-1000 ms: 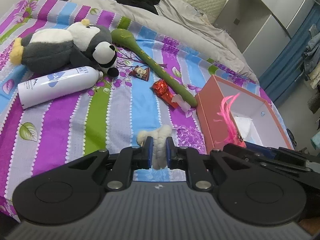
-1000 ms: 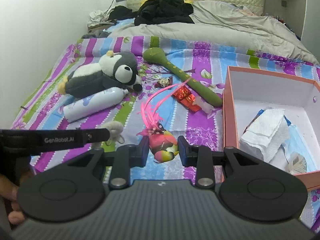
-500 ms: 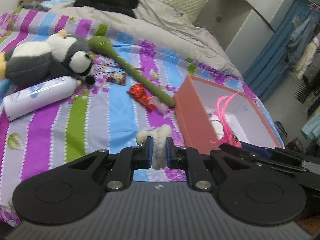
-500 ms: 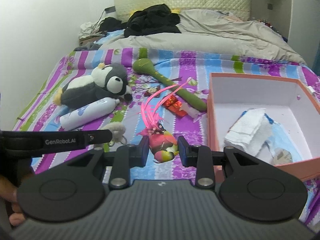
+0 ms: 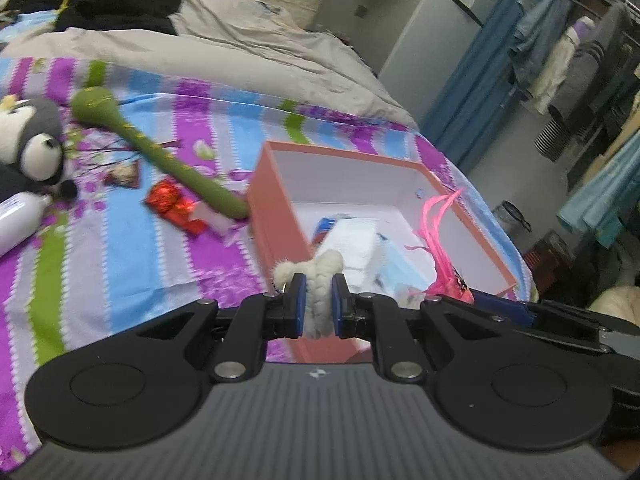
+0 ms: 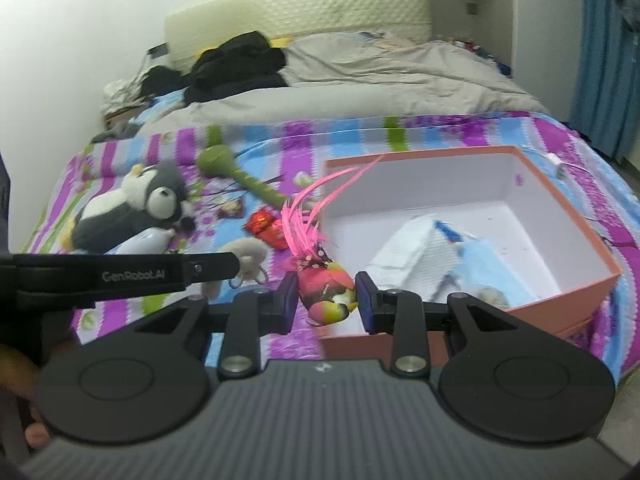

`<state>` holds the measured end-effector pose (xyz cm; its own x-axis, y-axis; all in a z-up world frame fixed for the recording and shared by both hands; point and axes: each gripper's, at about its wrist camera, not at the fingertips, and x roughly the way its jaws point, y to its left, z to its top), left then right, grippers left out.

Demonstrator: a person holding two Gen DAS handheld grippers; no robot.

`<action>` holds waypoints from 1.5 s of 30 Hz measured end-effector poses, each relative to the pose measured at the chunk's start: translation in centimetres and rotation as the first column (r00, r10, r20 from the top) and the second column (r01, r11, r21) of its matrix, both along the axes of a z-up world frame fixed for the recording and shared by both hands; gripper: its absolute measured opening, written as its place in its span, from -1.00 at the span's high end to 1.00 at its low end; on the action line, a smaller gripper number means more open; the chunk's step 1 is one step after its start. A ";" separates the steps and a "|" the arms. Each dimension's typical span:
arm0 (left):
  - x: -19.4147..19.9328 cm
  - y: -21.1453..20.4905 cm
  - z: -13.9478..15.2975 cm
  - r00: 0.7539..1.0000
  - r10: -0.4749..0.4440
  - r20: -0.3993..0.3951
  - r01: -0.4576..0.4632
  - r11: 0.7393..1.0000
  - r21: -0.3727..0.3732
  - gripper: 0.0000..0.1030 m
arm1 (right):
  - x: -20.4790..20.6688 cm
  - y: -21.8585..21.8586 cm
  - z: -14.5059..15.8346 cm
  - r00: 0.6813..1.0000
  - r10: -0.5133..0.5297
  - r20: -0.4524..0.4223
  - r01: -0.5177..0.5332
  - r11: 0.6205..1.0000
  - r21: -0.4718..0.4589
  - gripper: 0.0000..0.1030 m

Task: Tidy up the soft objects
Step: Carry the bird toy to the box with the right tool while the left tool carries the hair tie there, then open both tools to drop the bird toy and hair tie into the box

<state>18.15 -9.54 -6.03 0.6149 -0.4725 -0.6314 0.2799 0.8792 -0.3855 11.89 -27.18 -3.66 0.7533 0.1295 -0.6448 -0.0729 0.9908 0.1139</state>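
My left gripper is shut on a small cream fuzzy toy and holds it over the near left corner of the open salmon box. My right gripper is shut on a pink plush bird with long pink feathers, held at the box's near left corner. The box holds white tissue and a blue mask. The left gripper with the cream toy shows at the left of the right wrist view.
On the striped bedspread lie a plush penguin, a white bottle, a green long-handled toy, a red foil packet and a small snack packet. A grey duvet and dark clothes lie behind. A clothes rack stands right.
Both grippers have moved right towards the box, each still holding its toy. The cream toy now hangs over the box's near corner; the box looks larger and closer in both views.
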 end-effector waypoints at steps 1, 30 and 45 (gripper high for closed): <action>0.6 -0.7 0.0 1.000 -0.014 0.000 0.014 1.000 0.001 0.69 | 0.3 -0.6 -0.1 1.000 -0.014 -0.002 0.014 1.000 0.001 0.33; 14.2 -12.3 -4.3 0.973 -0.180 -0.142 0.201 0.967 0.156 0.20 | 10.8 -10.6 -5.8 0.967 -0.171 -0.191 0.187 0.980 0.066 0.30; 11.3 -9.8 -0.8 0.989 -0.139 -0.052 0.146 0.979 0.146 0.14 | 8.9 -9.9 -4.5 0.970 -0.170 -0.172 0.186 0.979 0.085 -0.15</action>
